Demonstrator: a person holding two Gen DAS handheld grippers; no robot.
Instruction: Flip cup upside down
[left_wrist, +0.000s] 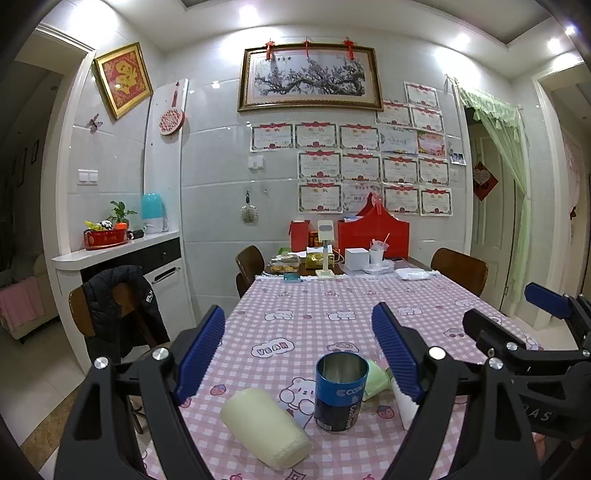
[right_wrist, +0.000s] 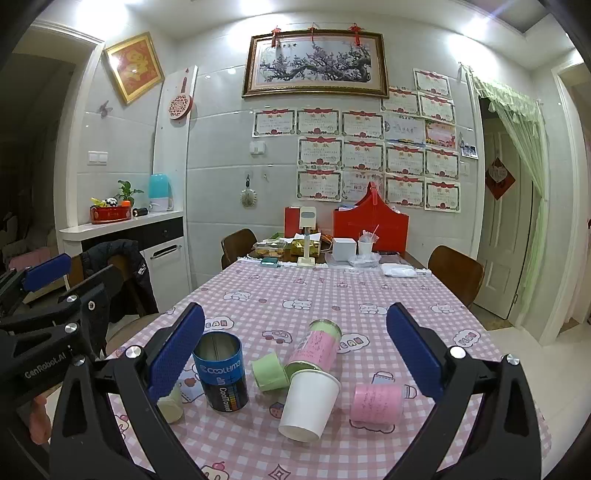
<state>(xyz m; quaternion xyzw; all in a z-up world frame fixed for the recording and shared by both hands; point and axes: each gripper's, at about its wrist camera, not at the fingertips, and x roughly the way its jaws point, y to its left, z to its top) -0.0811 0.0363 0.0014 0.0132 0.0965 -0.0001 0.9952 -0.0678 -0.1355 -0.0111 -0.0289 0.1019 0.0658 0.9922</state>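
Both grippers (left_wrist: 297, 354) (right_wrist: 295, 354): black frames, ribbed blue pads (left_wrist: 199, 354), silver screws (right_wrist: 133, 352), white "GenRobot.AI" lettering lower left.

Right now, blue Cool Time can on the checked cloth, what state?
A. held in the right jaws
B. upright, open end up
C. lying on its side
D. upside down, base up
B: the blue can stands upright on the cloth with its shiny metal inside showing through the open top, as the left wrist view also shows; both grippers are open and neither touches it.
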